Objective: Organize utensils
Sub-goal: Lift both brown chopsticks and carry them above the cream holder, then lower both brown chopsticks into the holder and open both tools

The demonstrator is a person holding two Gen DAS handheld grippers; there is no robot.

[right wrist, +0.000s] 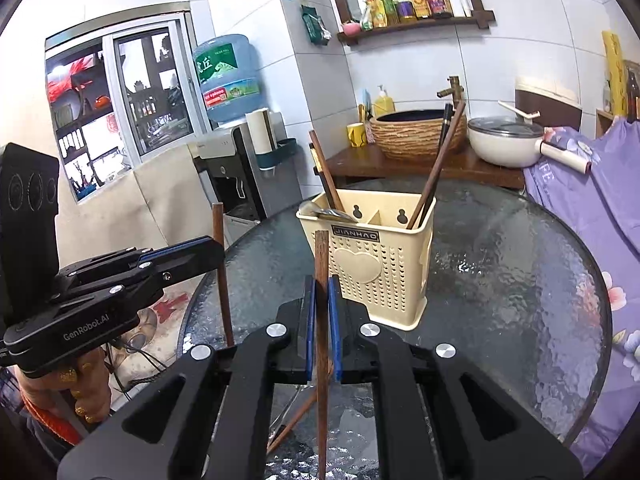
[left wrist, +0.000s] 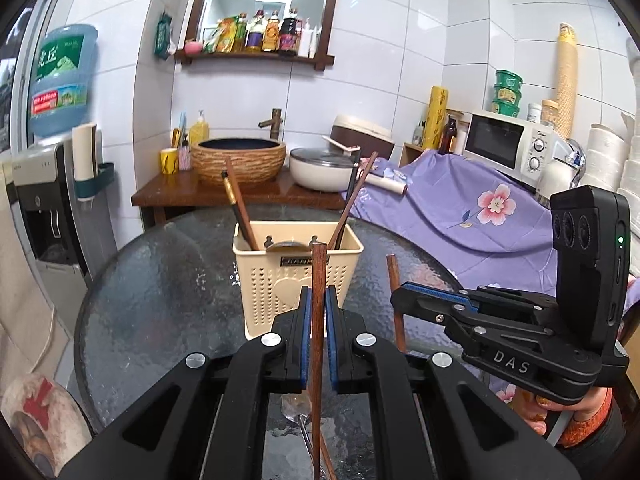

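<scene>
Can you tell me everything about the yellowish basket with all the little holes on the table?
The utensil holder is a cream plastic box with rows of small holes, a raised heart shape on its front and a dark label near its rim. A divider splits the inside into compartments, and two keyhole slots show in its back wall. It stands upright on the round glass table. Chopsticks lean out of both ends, and a metal spoon sits in one end. Neither gripper touches it.

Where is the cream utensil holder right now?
The cream utensil holder stands on the round glass table, just ahead of both grippers, centre in each wrist view, before the wooden sink counter.
</scene>
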